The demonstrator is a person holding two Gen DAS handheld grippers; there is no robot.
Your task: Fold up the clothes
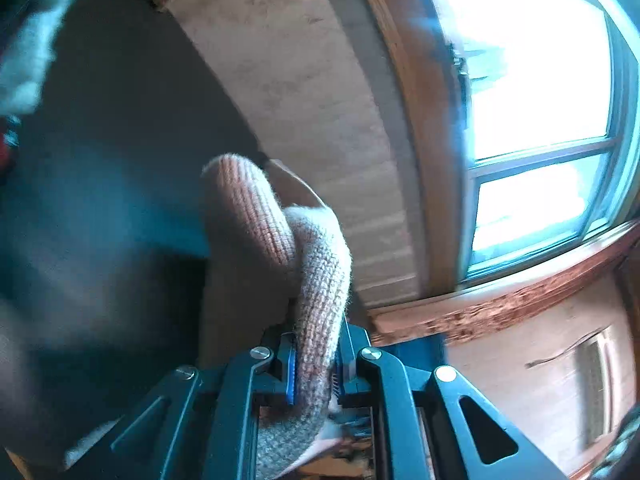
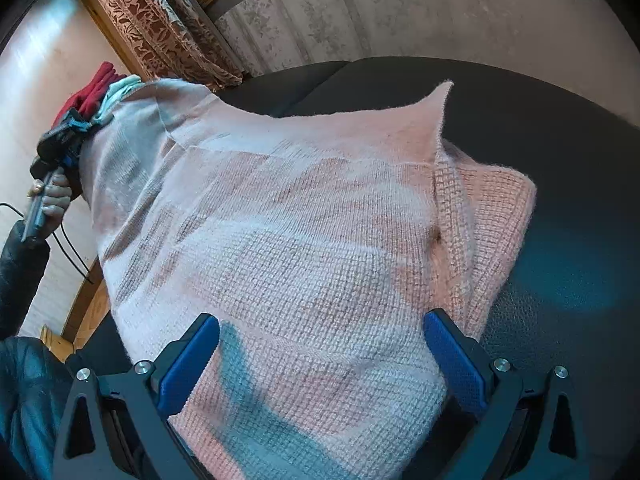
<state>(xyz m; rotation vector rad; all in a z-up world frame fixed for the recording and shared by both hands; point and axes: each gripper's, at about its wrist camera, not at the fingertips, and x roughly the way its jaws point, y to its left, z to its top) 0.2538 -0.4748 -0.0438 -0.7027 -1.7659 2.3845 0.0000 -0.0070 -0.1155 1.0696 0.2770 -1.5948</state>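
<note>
Nearest your right camera, the right gripper (image 2: pixel 320 364) has its two blue fingers (image 2: pixel 188 364) spread wide with the pink knitted sweater (image 2: pixel 288 240) lying between and beyond them, so it holds nothing, though whether the pads brush the knit is hard to tell. The sweater fills the middle of that frame, draped over a dark couch (image 2: pixel 540 128), with one corner standing up at upper right and a doubled thickness along its right side. In the left camera, the left gripper (image 1: pixel 316 368) sits at the bottom centre with its fingers closed on a rolled edge of the sweater (image 1: pixel 320 280), which rises out of them toward the frame's centre. To do this fold well, I'd keep that pinch firm and carry the edge across in one smooth sweep, using your open right gripper to pin the body of the knit so it doesn't drag. Watch that raised corner; it probably needs flattening before the layers meet. At the left edge of the right frame, your left hand (image 2: pixel 54 196) grips its handle, raised, with the sweater's far end lifted there. Behind lie red clothes (image 2: pixel 94 88), a patterned curtain (image 2: pixel 160 20) and, in the left frame, a bright window (image 1: pixel 532 100).
</note>
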